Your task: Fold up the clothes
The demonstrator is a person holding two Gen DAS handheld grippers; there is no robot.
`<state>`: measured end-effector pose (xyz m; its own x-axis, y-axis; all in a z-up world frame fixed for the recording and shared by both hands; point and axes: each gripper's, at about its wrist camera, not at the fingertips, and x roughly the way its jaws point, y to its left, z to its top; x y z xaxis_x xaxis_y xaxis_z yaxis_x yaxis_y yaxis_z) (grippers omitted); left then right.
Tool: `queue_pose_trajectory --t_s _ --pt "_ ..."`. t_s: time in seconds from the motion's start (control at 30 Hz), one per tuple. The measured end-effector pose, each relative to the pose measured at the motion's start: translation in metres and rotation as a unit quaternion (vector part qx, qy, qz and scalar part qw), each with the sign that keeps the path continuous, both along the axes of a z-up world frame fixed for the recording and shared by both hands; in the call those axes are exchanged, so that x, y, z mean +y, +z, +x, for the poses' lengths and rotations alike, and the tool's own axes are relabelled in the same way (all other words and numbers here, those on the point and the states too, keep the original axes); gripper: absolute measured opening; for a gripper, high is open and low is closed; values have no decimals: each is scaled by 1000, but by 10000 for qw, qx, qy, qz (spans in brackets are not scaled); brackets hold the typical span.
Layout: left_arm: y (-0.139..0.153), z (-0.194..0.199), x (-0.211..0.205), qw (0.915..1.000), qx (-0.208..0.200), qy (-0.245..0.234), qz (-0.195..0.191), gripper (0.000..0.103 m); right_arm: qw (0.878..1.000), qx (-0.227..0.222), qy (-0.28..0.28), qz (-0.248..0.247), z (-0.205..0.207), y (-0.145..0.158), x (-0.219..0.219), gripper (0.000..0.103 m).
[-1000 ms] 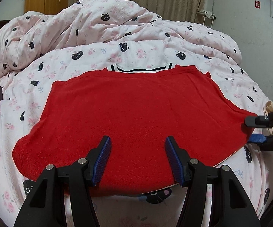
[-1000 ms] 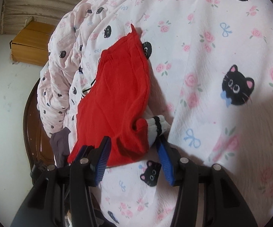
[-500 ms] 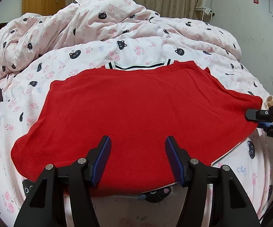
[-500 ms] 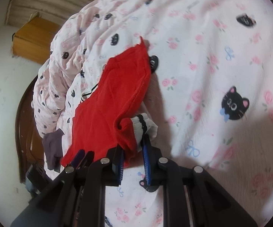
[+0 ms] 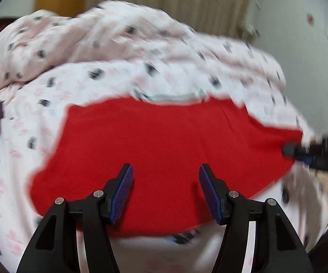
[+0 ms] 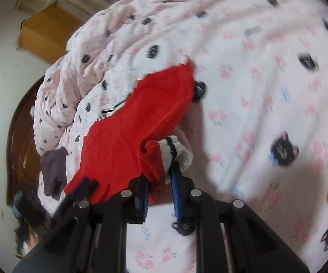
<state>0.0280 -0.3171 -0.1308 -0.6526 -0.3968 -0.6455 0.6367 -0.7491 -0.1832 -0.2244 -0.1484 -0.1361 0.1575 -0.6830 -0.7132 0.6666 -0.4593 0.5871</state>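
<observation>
1. The red shirt [image 5: 164, 150] lies spread flat on the cat-print duvet [image 5: 95, 84], its striped white collar [image 5: 170, 96] at the edge farthest from the left gripper [image 5: 165, 192].
2. The left gripper hovers over the shirt's near hem with its jaws wide apart, holding nothing.
3. The right gripper [image 6: 160, 190] is clamped on the shirt's sleeve end, right where the red knit bunches against the striped white cuff [image 6: 172, 151]; that corner is lifted off the duvet.
4. The shirt looks like a soft, light knit. It drapes and wrinkles at the pinch, so it should follow a pull easily but sag wherever it is unsupported.
5. Judging by the ribbing, the cuff and collar are thicker and give a firmer bite than the thin body fabric.
6. For the left gripper, the near hem or the sleeve on the side opposite the cuff seems the sensible hold.
7. The duvet is puffy and uneven, so the shirt may drag or crease when slid across it.
</observation>
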Motion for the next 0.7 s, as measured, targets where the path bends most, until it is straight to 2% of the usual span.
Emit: queue_pose_trajectory --t_s 0.07,0.17,0.27,0.37,0.5,0.7 --pt "12 21 -28 9989 165 419 148 55 9997 181 169 55 4 13 -10 18" --pt "19 51 -62 9951 138 942 264 55 9979 380 481 224 15 33 -38 18" --pt "13 77 -99 9896 -42 1313 588 55 9933 677 845 417 32 50 -67 18" --pt "1 102 -126 9802 -35 1696 1021 55 9870 913 1188 588 52 65 -97 18" --pt "-9 121 -147 9709 52 2006 1309 55 9785 1146 1554 721 83 81 -136 16" --pt "-16 127 -153 9668 136 1979 1612 55 9566 1431 2421 762 159 86 -185 15"
